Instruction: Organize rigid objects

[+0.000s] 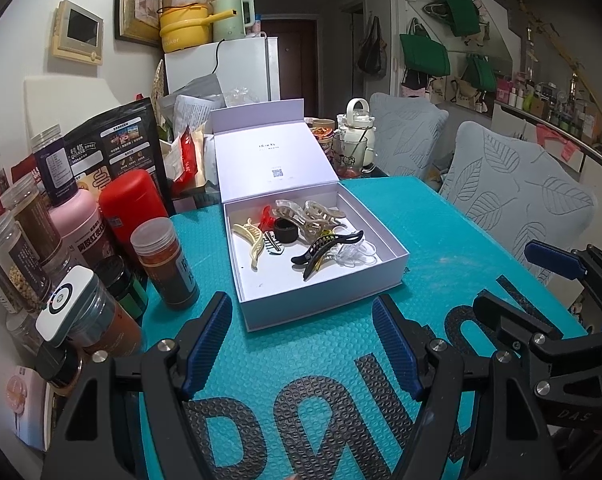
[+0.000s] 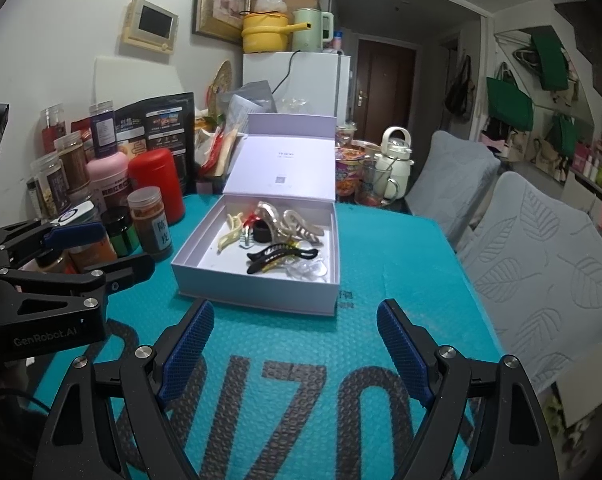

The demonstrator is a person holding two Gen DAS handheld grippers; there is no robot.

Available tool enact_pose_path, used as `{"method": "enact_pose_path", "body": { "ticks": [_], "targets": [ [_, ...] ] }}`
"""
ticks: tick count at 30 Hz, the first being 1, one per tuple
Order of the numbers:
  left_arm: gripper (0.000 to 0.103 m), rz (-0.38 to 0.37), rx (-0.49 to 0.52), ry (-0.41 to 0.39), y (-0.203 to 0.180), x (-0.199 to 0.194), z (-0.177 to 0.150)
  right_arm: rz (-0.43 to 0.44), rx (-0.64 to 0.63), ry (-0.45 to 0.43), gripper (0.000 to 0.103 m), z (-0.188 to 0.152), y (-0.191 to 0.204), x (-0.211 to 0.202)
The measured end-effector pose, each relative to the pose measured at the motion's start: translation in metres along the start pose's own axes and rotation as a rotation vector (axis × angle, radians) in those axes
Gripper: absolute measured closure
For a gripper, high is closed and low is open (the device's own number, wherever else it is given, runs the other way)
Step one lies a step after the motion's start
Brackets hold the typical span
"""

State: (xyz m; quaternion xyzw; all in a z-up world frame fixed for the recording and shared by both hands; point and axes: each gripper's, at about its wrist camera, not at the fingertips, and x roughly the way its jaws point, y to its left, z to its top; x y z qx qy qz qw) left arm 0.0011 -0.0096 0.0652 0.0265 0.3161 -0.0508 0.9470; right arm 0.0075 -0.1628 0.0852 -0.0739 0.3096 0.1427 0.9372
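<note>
A white box (image 1: pixel 385 270) (image 2: pixel 257 294) with its lid flipped up stands on the teal bubble mat (image 1: pixel 329 360) (image 2: pixel 381 280). Inside lie several hair clips: a black one (image 1: pixel 325 246) (image 2: pixel 279 256), a cream one (image 1: pixel 253 240) (image 2: pixel 231 236), translucent beige ones (image 1: pixel 301 212) (image 2: pixel 289 220) and a clear one (image 1: pixel 357 256) (image 2: pixel 307 268). My left gripper (image 1: pixel 301 320) hovers open just in front of the box, nothing between its fingers. My right gripper (image 2: pixel 297 320) is likewise open and empty before the box. Each gripper shows at the edge of the other's view.
Jars and bottles (image 1: pixel 165 260) (image 2: pixel 149 220), a red canister (image 1: pixel 129 208) and a black pouch (image 1: pixel 113 144) crowd the left side. A white kettle (image 1: pixel 357 136) (image 2: pixel 397 156) and cups stand behind the box. Two grey cushioned chairs (image 1: pixel 517 208) (image 2: pixel 541 260) line the right edge.
</note>
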Motion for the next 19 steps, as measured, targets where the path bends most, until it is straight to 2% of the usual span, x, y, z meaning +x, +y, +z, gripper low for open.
{"method": "enact_pose_path", "body": {
  "ticks": [19],
  "targets": [
    [0.03,0.007,0.022,0.005,-0.0045,0.0053,-0.0028,-0.01,0.014,0.011,0.018,-0.0042,-0.0051,0.0029]
  ]
}}
